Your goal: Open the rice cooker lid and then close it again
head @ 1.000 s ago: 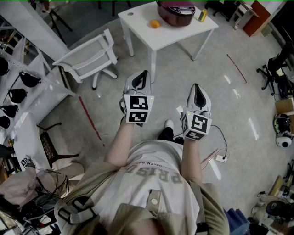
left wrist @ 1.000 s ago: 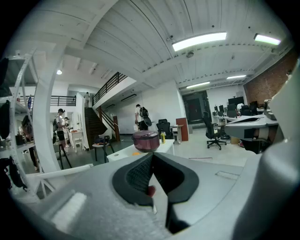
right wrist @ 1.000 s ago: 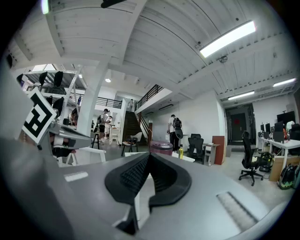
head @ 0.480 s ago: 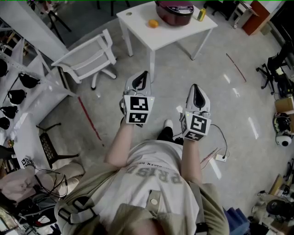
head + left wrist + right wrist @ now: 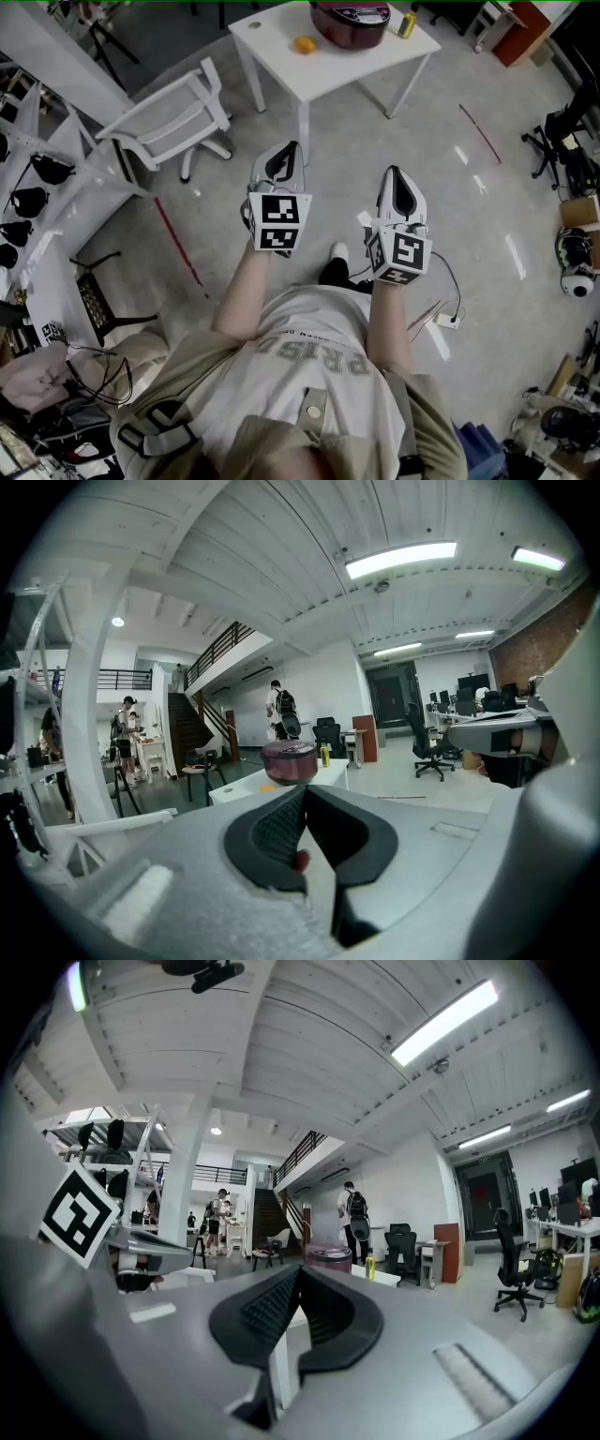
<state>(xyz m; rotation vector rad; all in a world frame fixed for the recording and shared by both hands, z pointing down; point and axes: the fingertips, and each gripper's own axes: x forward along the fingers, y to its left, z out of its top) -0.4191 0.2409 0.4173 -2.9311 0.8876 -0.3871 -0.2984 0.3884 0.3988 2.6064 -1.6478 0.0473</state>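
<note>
The rice cooker [image 5: 350, 19] has a dark red shell with a glossy finish; whether it is plastic or lacquered metal cannot be told. It stands on a white table [image 5: 328, 70] whose top looks smooth and matt. The grey floor [image 5: 487, 234] is smooth and polished, and it shows the lamps as bright patches. The left gripper [image 5: 293, 148] and the right gripper [image 5: 397, 174] have shells of grey, matt, finely grainy plastic. Their black pads [image 5: 276, 832] look rubbery, with a ribbed surface. The person's shirt [image 5: 309, 328] is soft, light cloth.
</note>
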